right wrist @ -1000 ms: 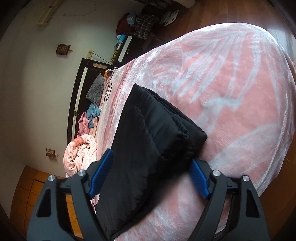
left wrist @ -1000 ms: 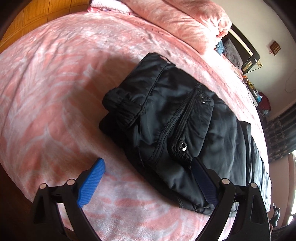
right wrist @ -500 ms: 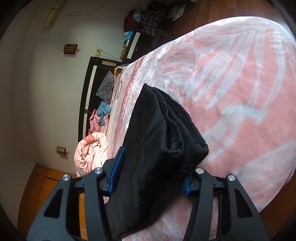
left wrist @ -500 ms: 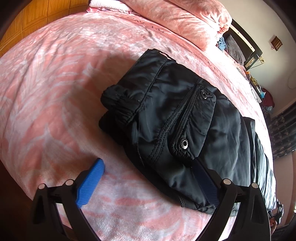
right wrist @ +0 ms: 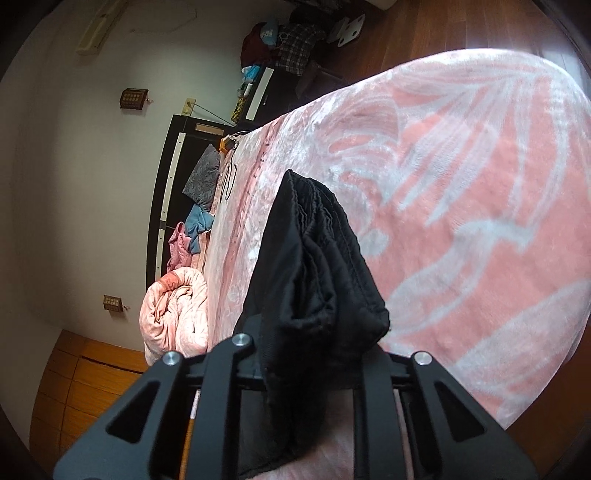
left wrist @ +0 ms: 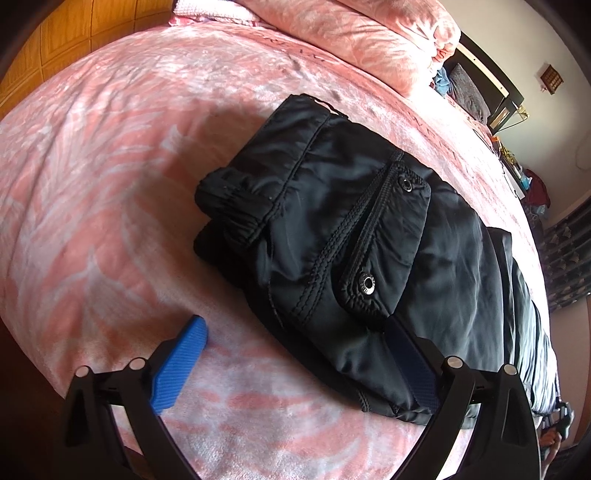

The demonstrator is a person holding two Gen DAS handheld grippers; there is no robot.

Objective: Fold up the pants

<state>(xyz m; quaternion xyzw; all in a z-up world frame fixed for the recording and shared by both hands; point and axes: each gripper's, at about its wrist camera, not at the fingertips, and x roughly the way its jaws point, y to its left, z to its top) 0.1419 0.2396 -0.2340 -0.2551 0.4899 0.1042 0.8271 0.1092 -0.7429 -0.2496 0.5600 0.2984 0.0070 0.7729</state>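
Note:
The black pants (left wrist: 351, 258) lie folded on the pink bed (left wrist: 110, 184), waistband and snap pocket up. My left gripper (left wrist: 295, 358) is open at the near edge of the pants, its left blue pad on the blanket and its right pad against the fabric. In the right wrist view the leg end of the pants (right wrist: 317, 295) is bunched and raised between the fingers of my right gripper (right wrist: 314, 350), which is shut on it. The pads are hidden by the cloth.
A pink quilt (left wrist: 351, 33) is heaped at the head of the bed, also in the right wrist view (right wrist: 173, 314). A dark headboard (right wrist: 166, 192) with clothes stands by the wall. Wooden floor (right wrist: 461, 26) lies beyond the bed's edge.
My right gripper has closed on the leg end of the pants and lifted it off the blanket. My left gripper has stayed open and barely shifted.

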